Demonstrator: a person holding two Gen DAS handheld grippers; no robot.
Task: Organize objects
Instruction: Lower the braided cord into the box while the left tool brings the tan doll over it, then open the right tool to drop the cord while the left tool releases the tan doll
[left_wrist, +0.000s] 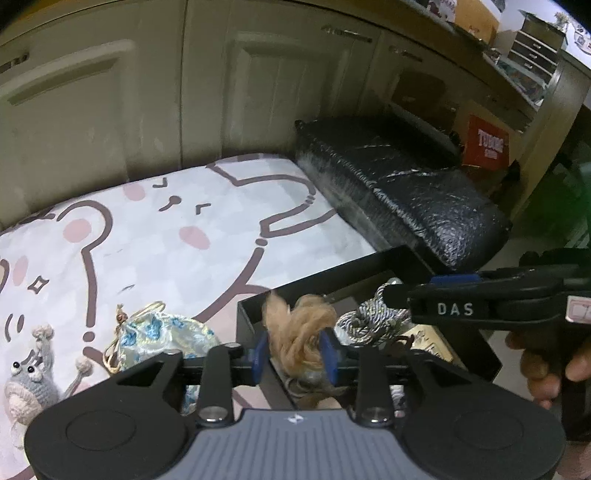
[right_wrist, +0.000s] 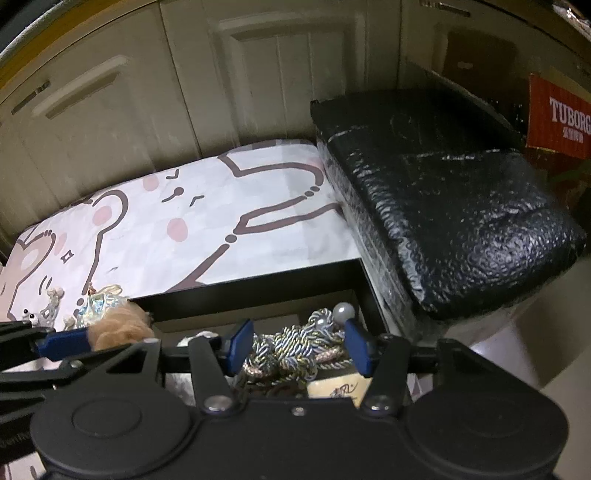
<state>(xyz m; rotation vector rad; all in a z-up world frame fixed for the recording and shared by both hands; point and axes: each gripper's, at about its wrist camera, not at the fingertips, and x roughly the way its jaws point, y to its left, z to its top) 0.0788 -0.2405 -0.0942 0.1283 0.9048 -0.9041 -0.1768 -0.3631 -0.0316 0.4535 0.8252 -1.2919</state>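
Note:
My left gripper (left_wrist: 294, 354) is shut on a tan fluffy tuft (left_wrist: 299, 332), holding it over the near left corner of a black open box (left_wrist: 317, 280). The tuft fills the gap between the blue pads (left_wrist: 260, 354). In the right wrist view the same tuft (right_wrist: 118, 328) shows at the left against the left gripper's blue finger (right_wrist: 62, 343). My right gripper (right_wrist: 298, 345) sits inside the box (right_wrist: 251, 273), its pads closed against a bundle of grey-blue twisted cord (right_wrist: 291, 347) with a pearl bead (right_wrist: 343, 312). From the left wrist view, that gripper (left_wrist: 391, 293) reaches in from the right over the cord (left_wrist: 369, 317).
On a cartoon-print sheet (left_wrist: 166, 240) left of the box lie a blue floral drawstring pouch (left_wrist: 162, 336) and a grey knitted toy (left_wrist: 27, 380). A black foam-wrapped block (left_wrist: 406, 192) stands to the right, a red box (left_wrist: 487, 142) behind it. Cabinet doors close the back.

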